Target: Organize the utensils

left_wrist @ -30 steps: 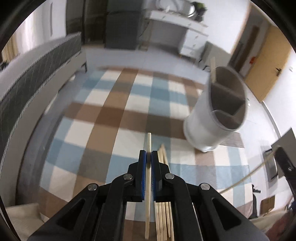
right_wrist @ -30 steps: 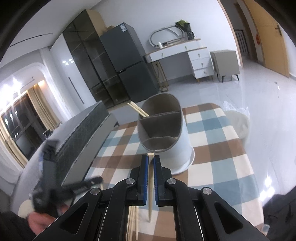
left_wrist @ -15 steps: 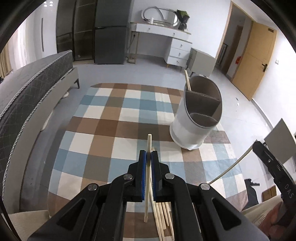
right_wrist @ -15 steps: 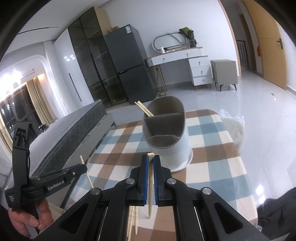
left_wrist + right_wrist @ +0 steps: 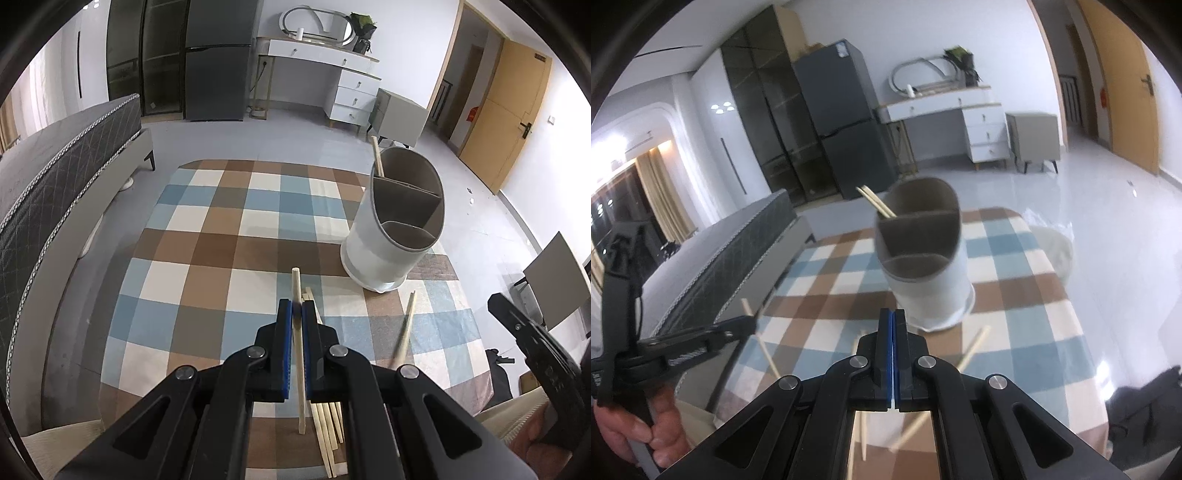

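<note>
My left gripper [image 5: 296, 314] is shut on a pale wooden chopstick [image 5: 300, 369] and holds it above the checked tablecloth [image 5: 221, 258]. Under it lies a pile of chopsticks [image 5: 327, 424]. The white divided holder [image 5: 391, 236] stands to the far right, with chopsticks [image 5: 875, 201] leaning in its far compartment. My right gripper [image 5: 893, 314] is shut, blue pads touching, nothing between them. A loose chopstick [image 5: 973, 349] shows blurred and tilted just right of it, in front of the holder [image 5: 923, 258]. The left gripper [image 5: 750, 325] and its chopstick [image 5: 764, 347] show at the left of the right wrist view.
A grey quilted bed [image 5: 55, 192] runs along the table's left side. A white bag [image 5: 1056, 243] sits past the table's right edge, and a dark bag [image 5: 1145, 406] lies on the floor nearer me. The right gripper [image 5: 524, 332] hangs off the table's right edge.
The chopstick that stood between my right gripper's pads has left them and now lies tilted to their right; the pads have closed together. The left gripper keeps its chopstick.
</note>
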A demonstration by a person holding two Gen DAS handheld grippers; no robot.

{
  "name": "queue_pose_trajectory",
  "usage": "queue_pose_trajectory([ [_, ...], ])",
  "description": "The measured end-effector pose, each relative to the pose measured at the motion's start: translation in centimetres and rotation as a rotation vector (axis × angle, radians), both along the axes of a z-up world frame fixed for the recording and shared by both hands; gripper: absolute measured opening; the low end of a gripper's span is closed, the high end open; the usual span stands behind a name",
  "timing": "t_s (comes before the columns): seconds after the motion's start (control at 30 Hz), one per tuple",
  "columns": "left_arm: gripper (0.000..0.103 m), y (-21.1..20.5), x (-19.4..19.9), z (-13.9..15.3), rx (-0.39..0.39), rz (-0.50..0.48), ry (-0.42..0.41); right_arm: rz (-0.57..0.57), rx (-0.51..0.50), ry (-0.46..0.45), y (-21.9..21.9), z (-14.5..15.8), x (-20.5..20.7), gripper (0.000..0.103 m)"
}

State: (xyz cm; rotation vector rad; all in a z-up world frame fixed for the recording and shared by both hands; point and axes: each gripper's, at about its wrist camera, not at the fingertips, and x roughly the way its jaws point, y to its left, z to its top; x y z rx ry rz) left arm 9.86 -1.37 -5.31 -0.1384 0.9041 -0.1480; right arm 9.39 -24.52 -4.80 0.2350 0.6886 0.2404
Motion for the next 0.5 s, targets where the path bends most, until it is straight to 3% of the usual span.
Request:
queue_pose_trajectory([
  [0.17, 0.001, 0.5, 0.3, -0.4, -0.014, -0.001, -0.001, -0.069, 0.041, 0.203, -3.1, -3.3, 3.7, 0.003],
  [0.23, 0.001, 0.8, 0.5, -0.6, -0.024, 0.0, 0.002, -0.097, 0.038, 0.275, -4.1, -4.9, 5.3, 0.01],
  [0.3, 0.001, 1.2, 0.9, -0.7, -0.036, 0.009, 0.018, -0.11, 0.019, 0.337, -4.8, -6.3, 6.9, 0.025],
  [0.37, 0.001, 1.5, 1.3, -0.9, -0.047, 0.011, 0.037, -0.121, -0.003, 0.407, -5.2, -8.1, 9.0, 0.031],
  [0.5, 0.001, 2.5, 2.3, -2.1, -0.091, 0.021, 0.117, -0.112, -0.033, 0.489, -4.1, -10.8, 11.5, 0.031],
])
